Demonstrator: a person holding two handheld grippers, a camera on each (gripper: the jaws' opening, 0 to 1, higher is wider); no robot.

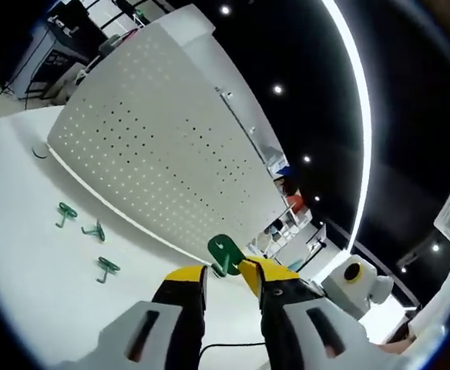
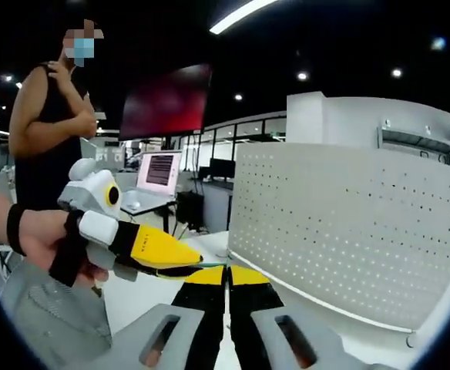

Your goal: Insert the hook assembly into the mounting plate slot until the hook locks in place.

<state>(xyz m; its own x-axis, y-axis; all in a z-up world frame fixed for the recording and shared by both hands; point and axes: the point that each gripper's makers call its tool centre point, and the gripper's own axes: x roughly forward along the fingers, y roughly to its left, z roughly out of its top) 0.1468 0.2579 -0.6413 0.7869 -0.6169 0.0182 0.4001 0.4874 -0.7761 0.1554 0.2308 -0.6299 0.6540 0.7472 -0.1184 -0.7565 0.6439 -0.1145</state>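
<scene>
green hook held up near the pegboard, not yet inserted

in the left gripper view, the left gripper (image 1: 225,271) pinches a green hook (image 1: 225,252) between its yellow tips. the hook's flat head stands above the tips, in front of the lower edge of the white perforated mounting plate (image 1: 163,139). three more green hooks (image 1: 94,230) lie on the white table (image 1: 25,254), apart from each other and near the plate's base.

in the right gripper view, the right gripper (image 2: 227,275) has its jaws pressed together, and i cannot see anything between them. the left gripper (image 2: 185,258) comes in from the left, held by a person's hand (image 2: 44,235), its tip just beside the right one. the mounting plate (image 2: 348,231) stands at the right.

the risk, as i judge it: the hook is held only by a small part, so it can turn or slip when it is pushed against the holes, and then it will not lock.
</scene>
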